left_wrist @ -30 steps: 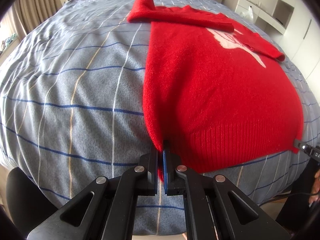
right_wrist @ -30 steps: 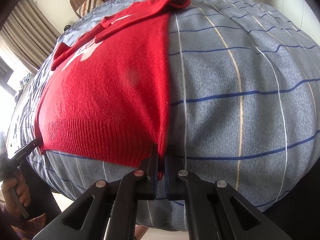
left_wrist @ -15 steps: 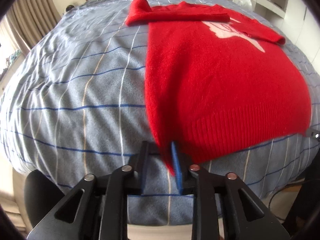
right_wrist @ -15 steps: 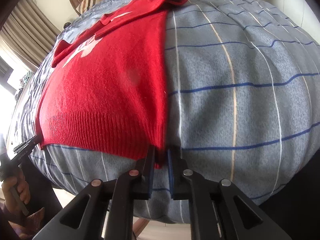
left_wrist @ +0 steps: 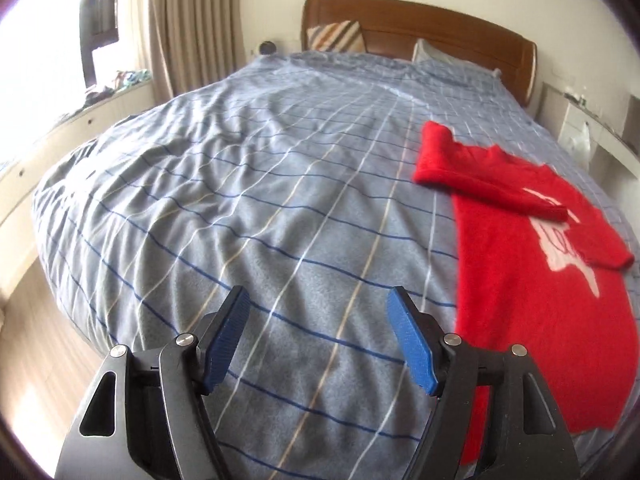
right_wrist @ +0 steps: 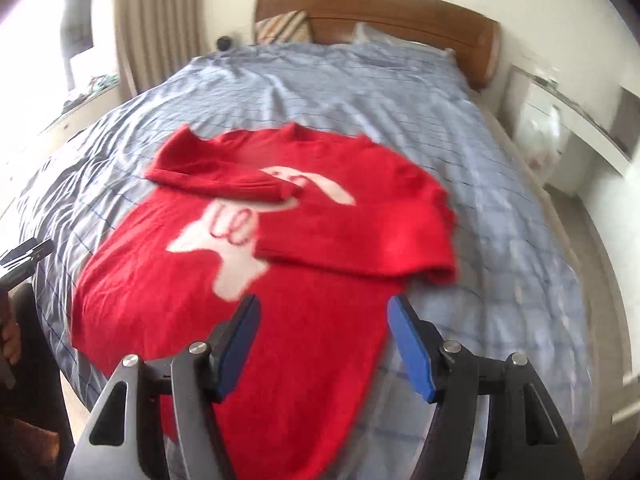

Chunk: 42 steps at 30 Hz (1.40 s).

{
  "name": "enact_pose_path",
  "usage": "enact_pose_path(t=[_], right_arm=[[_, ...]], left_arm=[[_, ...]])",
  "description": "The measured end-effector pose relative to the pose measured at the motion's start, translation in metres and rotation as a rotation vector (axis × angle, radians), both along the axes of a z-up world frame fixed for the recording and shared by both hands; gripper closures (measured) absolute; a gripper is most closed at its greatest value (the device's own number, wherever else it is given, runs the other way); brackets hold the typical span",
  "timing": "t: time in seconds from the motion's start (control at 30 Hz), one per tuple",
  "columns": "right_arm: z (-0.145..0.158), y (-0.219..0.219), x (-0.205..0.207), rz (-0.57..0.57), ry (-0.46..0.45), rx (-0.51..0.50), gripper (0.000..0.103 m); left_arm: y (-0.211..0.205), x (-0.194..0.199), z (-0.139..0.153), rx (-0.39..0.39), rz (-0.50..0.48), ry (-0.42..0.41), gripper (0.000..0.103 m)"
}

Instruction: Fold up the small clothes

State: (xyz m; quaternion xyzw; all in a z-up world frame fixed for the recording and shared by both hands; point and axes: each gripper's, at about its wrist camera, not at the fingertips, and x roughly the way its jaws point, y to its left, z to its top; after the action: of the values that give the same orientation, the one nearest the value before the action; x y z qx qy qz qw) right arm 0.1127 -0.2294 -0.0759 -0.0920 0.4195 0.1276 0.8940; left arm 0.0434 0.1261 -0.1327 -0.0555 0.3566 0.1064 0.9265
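Red sweater [right_wrist: 304, 280] lies flat on the bed [left_wrist: 240, 208], both sleeves folded across the chest, long axis running away toward the headboard. Right gripper [right_wrist: 322, 344] hovers over its hem end, jaws wide apart, holding nothing. Left gripper [left_wrist: 318, 340], likewise spread and empty, sits left of the sweater.

Wooden headboard [left_wrist: 420, 24], beige curtains [left_wrist: 192, 20], bright window [left_wrist: 44, 36]

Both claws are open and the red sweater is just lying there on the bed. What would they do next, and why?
Probably lower both open grippers, left gripper and right gripper, to regrasp the red sweater at its near hem and fold it up toward the collar: both sleeves already lie folded across its chest, and the body lies flat on the bed.
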Motion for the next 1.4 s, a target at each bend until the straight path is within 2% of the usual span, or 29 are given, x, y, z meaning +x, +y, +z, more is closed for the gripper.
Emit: enact_pose_path(t=[0.07,0.1,0.17,0.2,0.23,0.27,0.3,0.4,0.53,0.63,0.73,0.87,1.0,1.13,1.23,1.33,1.4], right_arm=[[-0.022,0.027,0.033,0.055,0.020,-0.032,0.038],[-0.035,0.035,0.046,0.053,0.038,-0.043,0.038],[-0.061,0.038,0.066,0.032,0.090,-0.032,0.038],[-0.071,0.036,0.073,0.016,0.117,-0.022,0.047],[-0.072,0.030,0.074,-0.007,0.114,-0.010,0.072],[-0.066,0.017,0.073,-0.048,0.096,0.009,0.086],[-0.057,0.002,0.069,-0.089,0.080,0.048,0.096],[-0.012,-0.081,0.046,-0.263,-0.002,0.188,0.096],[0.032,-0.218,0.003,-0.538,-0.062,0.263,0.096],[0.036,-0.305,-0.035,-0.725,-0.070,0.263,0.096],[0.015,-0.357,-0.061,-0.821,-0.014,0.326,0.096],[-0.030,-0.385,-0.081,-0.896,0.057,0.466,0.096],[-0.064,-0.407,-0.103,-0.993,0.067,0.602,0.096],[-0.082,-0.420,-0.121,-0.997,0.068,0.701,0.098],[-0.071,-0.418,-0.127,-0.983,0.061,0.692,0.092],[-0.045,-0.408,-0.126,-0.986,0.020,0.592,0.085],[-0.024,-0.397,-0.121,-0.953,-0.037,0.523,0.084]], left_arm=[[0.007,-0.006,-0.015,0.035,0.012,0.014,0.029],[0.010,-0.005,-0.020,0.051,0.023,0.056,0.029],[0.020,-0.001,-0.024,0.003,0.031,0.079,0.029],[0.024,-0.001,-0.024,-0.019,0.038,0.071,0.029],[0.026,0.001,-0.025,-0.026,0.047,0.074,0.029],[0.028,0.002,-0.027,-0.028,0.051,0.085,0.029],[0.029,0.004,-0.030,-0.037,0.053,0.098,0.029],[0.028,0.002,-0.032,-0.056,0.056,0.107,0.029],[0.025,0.001,-0.032,-0.049,0.059,0.102,0.029],[0.024,0.001,-0.032,-0.046,0.062,0.102,0.029],[0.021,0.002,-0.033,-0.024,0.065,0.104,0.029],[0.016,0.002,-0.034,0.011,0.058,0.107,0.029],[0.016,0.001,-0.035,0.017,0.058,0.109,0.029],[0.016,0.003,-0.037,0.025,0.058,0.114,0.029],[0.015,0.004,-0.037,0.020,0.057,0.114,0.029],[0.014,0.005,-0.039,0.022,0.058,0.115,0.029],[0.014,0.005,-0.039,0.031,0.059,0.116,0.029]])
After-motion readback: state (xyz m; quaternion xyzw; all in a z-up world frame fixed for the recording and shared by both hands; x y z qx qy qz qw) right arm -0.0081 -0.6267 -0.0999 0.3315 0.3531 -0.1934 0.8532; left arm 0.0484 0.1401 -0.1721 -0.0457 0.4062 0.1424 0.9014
